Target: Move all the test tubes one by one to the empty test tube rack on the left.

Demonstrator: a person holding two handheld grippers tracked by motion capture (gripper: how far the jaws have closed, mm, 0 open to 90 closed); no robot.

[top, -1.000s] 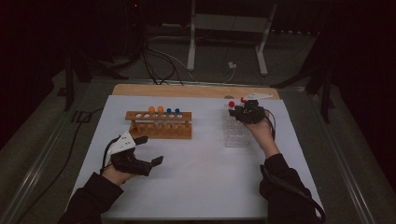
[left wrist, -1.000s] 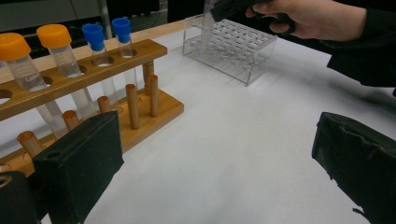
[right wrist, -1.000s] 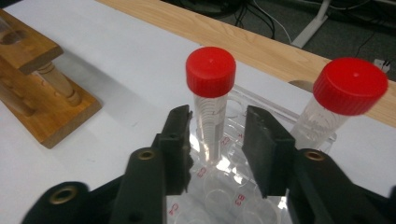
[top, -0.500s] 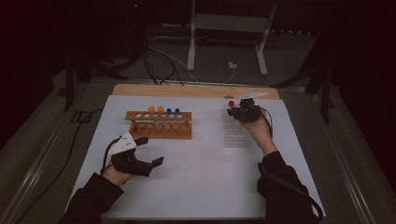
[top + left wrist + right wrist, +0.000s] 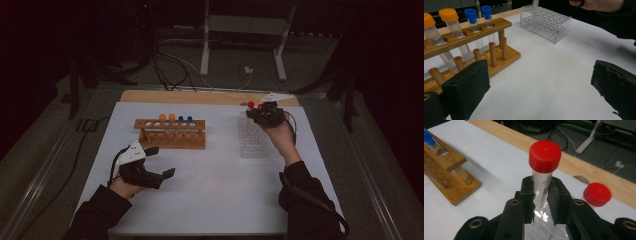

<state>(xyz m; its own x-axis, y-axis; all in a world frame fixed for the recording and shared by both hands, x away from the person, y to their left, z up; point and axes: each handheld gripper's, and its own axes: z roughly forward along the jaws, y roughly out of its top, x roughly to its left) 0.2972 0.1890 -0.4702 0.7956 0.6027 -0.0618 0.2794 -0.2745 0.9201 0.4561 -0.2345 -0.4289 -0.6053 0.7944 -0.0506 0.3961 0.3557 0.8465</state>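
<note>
Gripping red-capped tube [image 5: 541,183] in right tongs [image 5: 261,113] above clear rack [image 5: 251,140] at table's 2 o'clock | risk: tube tilts, snags neighbouring red-capped tube [image 5: 597,194] or slips from pads | pose: right hand [image 5: 280,134] raised; left tongs [image 5: 155,162] wide, empty, at 7 o'clock

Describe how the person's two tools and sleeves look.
Both tools are black with two blocky, dark-padded jaws. The left tool carries a pale three-cornered plate and a trailing white cable. The right tool shows brass-ringed holes in its frame and a dark cable. Both sleeves are black.
</note>
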